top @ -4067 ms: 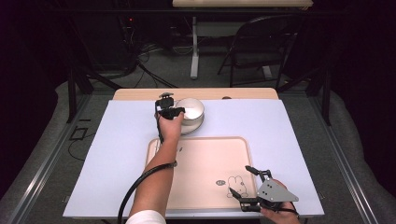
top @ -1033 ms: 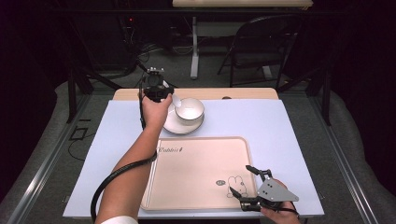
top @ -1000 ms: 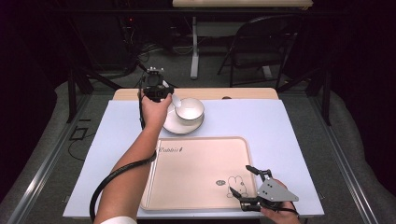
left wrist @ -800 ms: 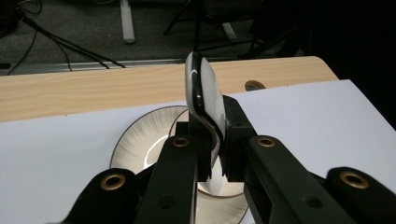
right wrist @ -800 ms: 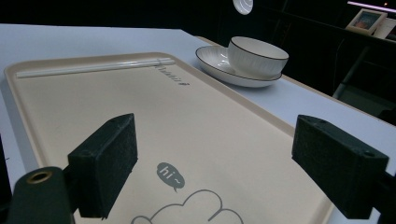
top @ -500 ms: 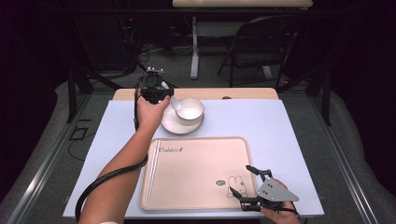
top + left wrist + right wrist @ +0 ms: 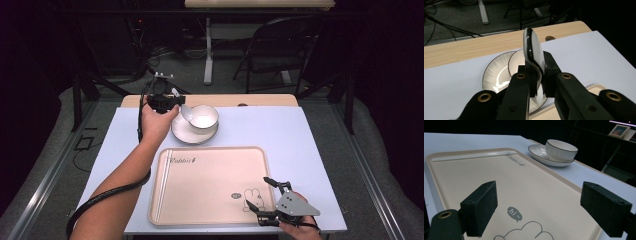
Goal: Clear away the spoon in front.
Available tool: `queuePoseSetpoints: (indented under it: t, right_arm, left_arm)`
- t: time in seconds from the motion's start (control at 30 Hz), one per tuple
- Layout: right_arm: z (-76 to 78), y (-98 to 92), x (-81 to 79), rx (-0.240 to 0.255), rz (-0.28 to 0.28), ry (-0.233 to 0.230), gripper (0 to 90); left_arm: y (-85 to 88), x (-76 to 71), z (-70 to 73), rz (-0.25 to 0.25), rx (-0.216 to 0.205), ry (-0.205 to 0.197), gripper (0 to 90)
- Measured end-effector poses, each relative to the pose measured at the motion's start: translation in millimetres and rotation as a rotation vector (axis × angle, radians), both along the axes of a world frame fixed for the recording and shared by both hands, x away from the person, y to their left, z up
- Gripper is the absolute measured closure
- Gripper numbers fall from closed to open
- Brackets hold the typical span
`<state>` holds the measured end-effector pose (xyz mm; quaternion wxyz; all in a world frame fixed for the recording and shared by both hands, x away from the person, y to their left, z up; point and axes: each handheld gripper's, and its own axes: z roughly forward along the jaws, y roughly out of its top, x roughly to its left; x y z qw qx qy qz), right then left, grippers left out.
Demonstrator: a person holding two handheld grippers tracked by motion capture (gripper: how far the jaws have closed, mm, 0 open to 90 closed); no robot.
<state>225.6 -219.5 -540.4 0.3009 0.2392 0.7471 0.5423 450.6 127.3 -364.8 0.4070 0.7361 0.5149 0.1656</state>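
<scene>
My left gripper [image 7: 172,101] is shut on a white spoon [image 7: 532,48] with a dark rim, held upright above the table's far left. Just right of it a white bowl [image 7: 202,118] sits on a white plate [image 7: 186,134]; both appear below the spoon in the left gripper view, plate [image 7: 492,72]. A beige tray [image 7: 210,185] lies near the front edge, with white chopsticks [image 7: 474,156] along one side. My right gripper [image 7: 260,196] rests open at the tray's front right corner, its pads [image 7: 480,207] apart over the rabbit drawing.
A pale blue mat [image 7: 310,145] covers the table, with a wooden strip [image 7: 260,100] at the far edge. A folding chair [image 7: 275,45] and desk legs stand on the floor beyond. Cables trail from the left gripper along the forearm.
My left gripper has lifted the spoon slightly up and away from the bowl toward the far left. The right gripper has stayed in place.
</scene>
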Motion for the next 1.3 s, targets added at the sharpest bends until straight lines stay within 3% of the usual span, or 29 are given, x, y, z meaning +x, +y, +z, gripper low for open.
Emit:
queuePoseSetpoints:
  t: [0.6,1.03,1.3]
  right_arm:
    - [-0.5,0.5,-0.7,0.003,-0.006,0.010,13.5]
    - [-0.7,0.5,-0.5,-0.005,-0.003,0.005,13.5]
    - [-0.8,1.1,-0.6,-0.009,-0.002,0.005,13.5]
  left_arm:
    - [12.1,-25.1,1.7,-0.057,0.005,0.001,85.1]
    - [24.4,-49.0,-14.0,-0.087,-0.002,0.029,85.1]
    - [34.3,-65.8,-29.0,-0.112,0.003,0.076,85.1]
